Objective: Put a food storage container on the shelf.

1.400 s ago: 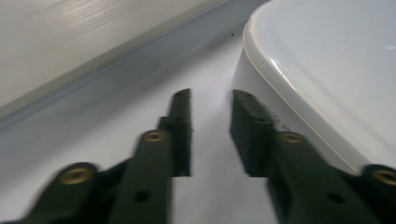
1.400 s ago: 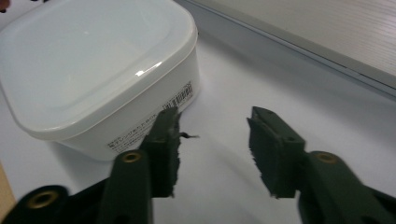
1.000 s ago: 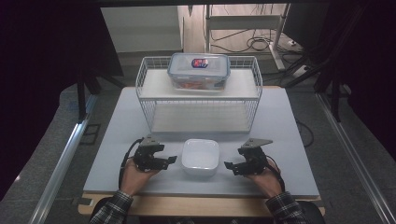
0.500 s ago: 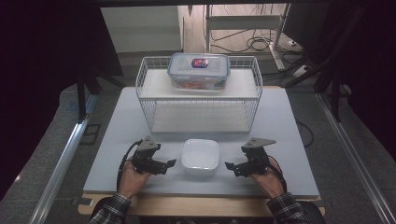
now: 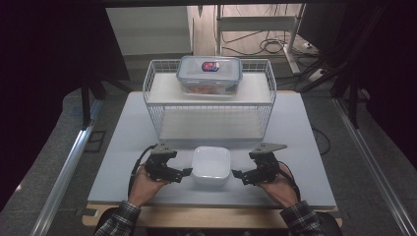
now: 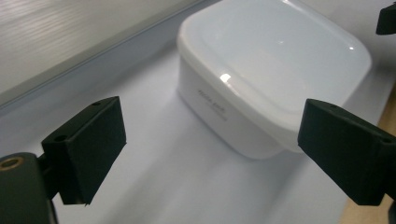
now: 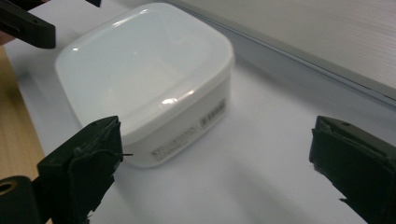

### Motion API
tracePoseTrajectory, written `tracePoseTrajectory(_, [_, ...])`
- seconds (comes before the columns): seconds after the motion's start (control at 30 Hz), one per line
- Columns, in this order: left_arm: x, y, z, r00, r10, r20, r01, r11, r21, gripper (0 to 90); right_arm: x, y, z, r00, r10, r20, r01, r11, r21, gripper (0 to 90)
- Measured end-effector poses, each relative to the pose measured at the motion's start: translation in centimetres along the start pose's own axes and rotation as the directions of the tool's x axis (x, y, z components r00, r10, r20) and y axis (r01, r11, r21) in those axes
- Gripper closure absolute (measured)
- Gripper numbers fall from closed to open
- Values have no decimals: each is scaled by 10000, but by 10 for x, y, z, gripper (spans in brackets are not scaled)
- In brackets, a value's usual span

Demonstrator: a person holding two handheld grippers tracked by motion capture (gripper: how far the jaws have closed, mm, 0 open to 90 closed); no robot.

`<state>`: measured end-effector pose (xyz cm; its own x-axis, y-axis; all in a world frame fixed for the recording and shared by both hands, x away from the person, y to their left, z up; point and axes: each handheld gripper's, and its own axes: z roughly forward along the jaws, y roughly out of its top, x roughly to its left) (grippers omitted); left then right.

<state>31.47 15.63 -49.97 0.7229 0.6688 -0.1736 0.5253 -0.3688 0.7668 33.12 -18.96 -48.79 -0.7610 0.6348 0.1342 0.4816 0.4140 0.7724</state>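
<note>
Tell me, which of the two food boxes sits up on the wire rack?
The clear box with the blue-edged lid; the white box sits on the table.

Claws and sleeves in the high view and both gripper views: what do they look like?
The left claw and right claw are black, angular tools, each topped by a grey three-cornered plate. Close up, the jaws end in flat, blocky black pads with small holes; the right claw's pads look frayed. Black cables loop by the wrists. Plaid sleeves cover both forearms.

Left gripper (image 5: 183,173) and right gripper (image 5: 237,174) low, inward-facing, fingers just spread wide, empty.
</note>
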Motion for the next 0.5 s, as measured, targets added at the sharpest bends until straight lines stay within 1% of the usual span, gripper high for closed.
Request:
tracePoseTrajectory(0.13, [-3, 6, 3, 9998, 87, 202, -88, 9999, 64, 81, 4, 5, 3, 9998, 52, -189, -48, 9998, 191, 20])
tracePoseTrajectory(0.17, [-4, 7, 3, 9997, 131, 184, -133, 9999, 103, 91, 4, 6, 3, 9998, 68, -205, -63, 9997, 239, 22])
tracePoseTrajectory(0.27, [-5, 12, 5, 9998, 212, 45, -212, 9996, 168, 130, 5, 9, 3, 9997, 160, -208, -154, 9993, 330, 76])
tracePoseTrajectory(0.3, [-5, 13, 5, 9998, 178, 17, -179, 9997, 139, 161, 6, 12, 3, 9992, 234, -316, -223, 9992, 346, 124])
tracePoseTrajectory(0.33, [-4, 15, 6, 9999, 156, 33, -156, 9998, 103, 161, 6, 12, 3, 9992, 234, -316, -223, 9992, 346, 124])
tracePoseTrajectory(0.43, [0, 18, 7, 9997, -7, 237, 7, 10000, 10, 192, 7, 17, 4, 9988, 253, -408, -238, 9991, 356, 189])
tracePoseTrajectory(0.5, [2, 19, 10, 9996, -57, 285, 56, 10000, 31, 196, 8, 21, 5, 9974, 364, -615, -341, 9987, 374, 221])
